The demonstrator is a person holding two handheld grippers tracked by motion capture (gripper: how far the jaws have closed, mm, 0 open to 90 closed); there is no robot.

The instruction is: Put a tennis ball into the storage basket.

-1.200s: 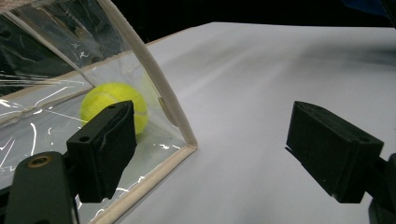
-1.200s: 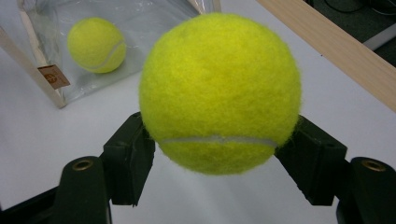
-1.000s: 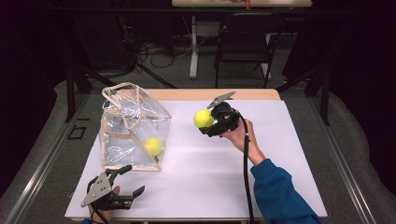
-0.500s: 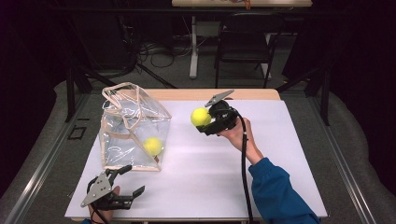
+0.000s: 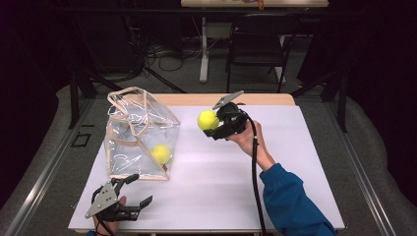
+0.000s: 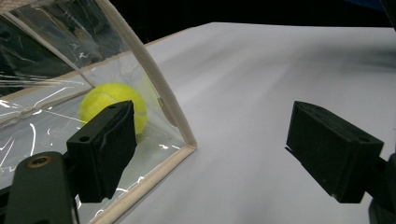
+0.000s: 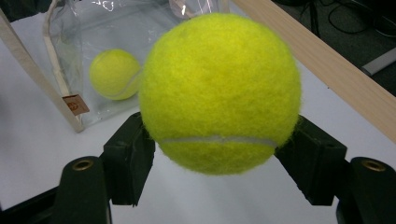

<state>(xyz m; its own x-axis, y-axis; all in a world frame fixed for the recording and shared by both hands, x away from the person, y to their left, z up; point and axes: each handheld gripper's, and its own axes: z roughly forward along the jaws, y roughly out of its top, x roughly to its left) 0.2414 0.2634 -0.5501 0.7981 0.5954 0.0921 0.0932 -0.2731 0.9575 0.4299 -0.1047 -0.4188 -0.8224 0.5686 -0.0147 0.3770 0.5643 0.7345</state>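
Note:
A yellow tennis ball (image 5: 207, 120) (image 7: 219, 93) is clamped in my right gripper (image 5: 215, 126) (image 7: 217, 161), held above the white table (image 5: 305, 162) right of a clear plastic bag (image 5: 140, 132). A second tennis ball (image 5: 161, 153) (image 6: 113, 106) (image 7: 114, 73) lies inside the bag at its lower right corner. My left gripper (image 5: 134, 191) (image 6: 219, 149) rests open near the table's front left edge, just in front of the bag's cream-trimmed corner (image 6: 187, 149), with nothing between its jaws.
The bag (image 7: 121, 28) has cream trim and handles and a small brown tag (image 7: 74, 105). A wooden strip (image 5: 196, 100) (image 7: 327, 65) runs along the table's far edge. A chair (image 5: 255, 49) and cables stand beyond on the dark floor.
My right gripper with the ball has drifted slightly left, toward the bag. The left gripper has stayed put.

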